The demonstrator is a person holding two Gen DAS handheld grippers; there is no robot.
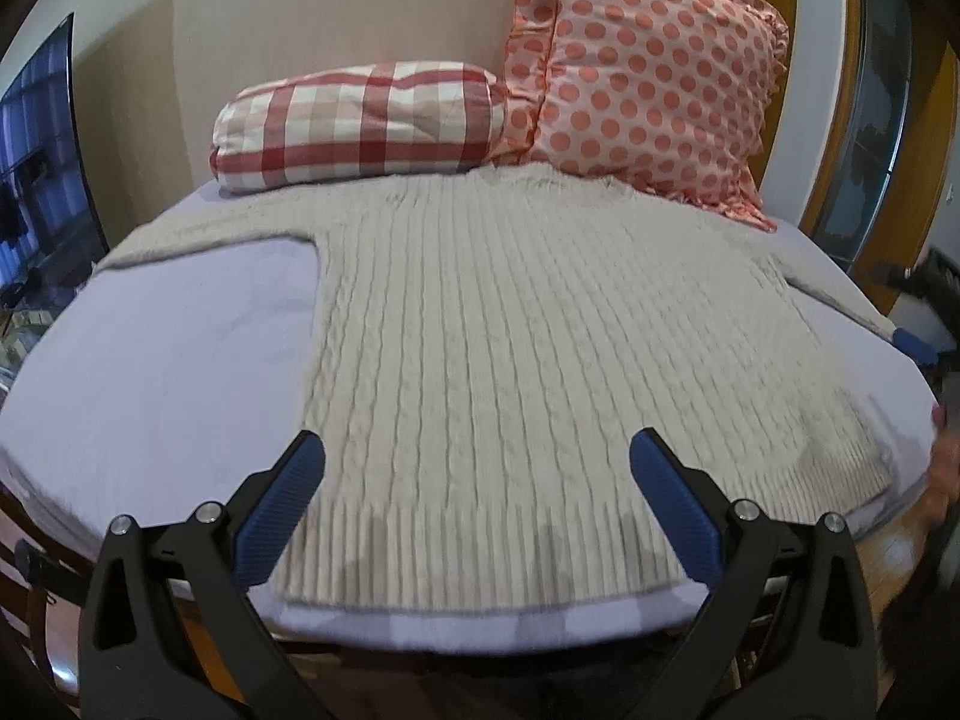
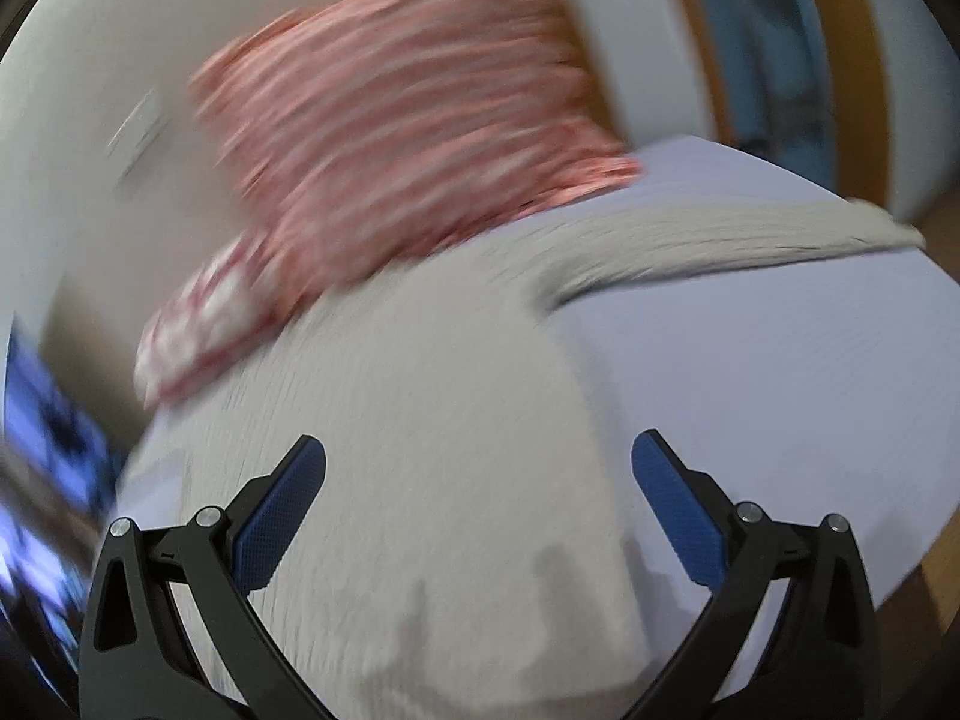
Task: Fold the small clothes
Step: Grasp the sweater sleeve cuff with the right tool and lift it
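Observation:
A cream cable-knit sweater (image 1: pixel 528 324) lies flat on a lavender bed sheet (image 1: pixel 180 360), hem toward me and sleeves spread to both sides. My left gripper (image 1: pixel 477 450) is open and empty, hovering over the hem near the bed's front edge. The right wrist view is motion-blurred. It shows the same sweater (image 2: pixel 420 408) with its right sleeve (image 2: pixel 750 234) stretched across the sheet (image 2: pixel 780 390). My right gripper (image 2: pixel 479 450) is open and empty above the sweater's lower right part.
A red-checked pillow (image 1: pixel 360 126) and a pink polka-dot pillow (image 1: pixel 648 66) lean on the wall at the head of the bed. A dark screen (image 1: pixel 42 168) stands at the left. A wooden door frame (image 1: pixel 840 120) is at the right.

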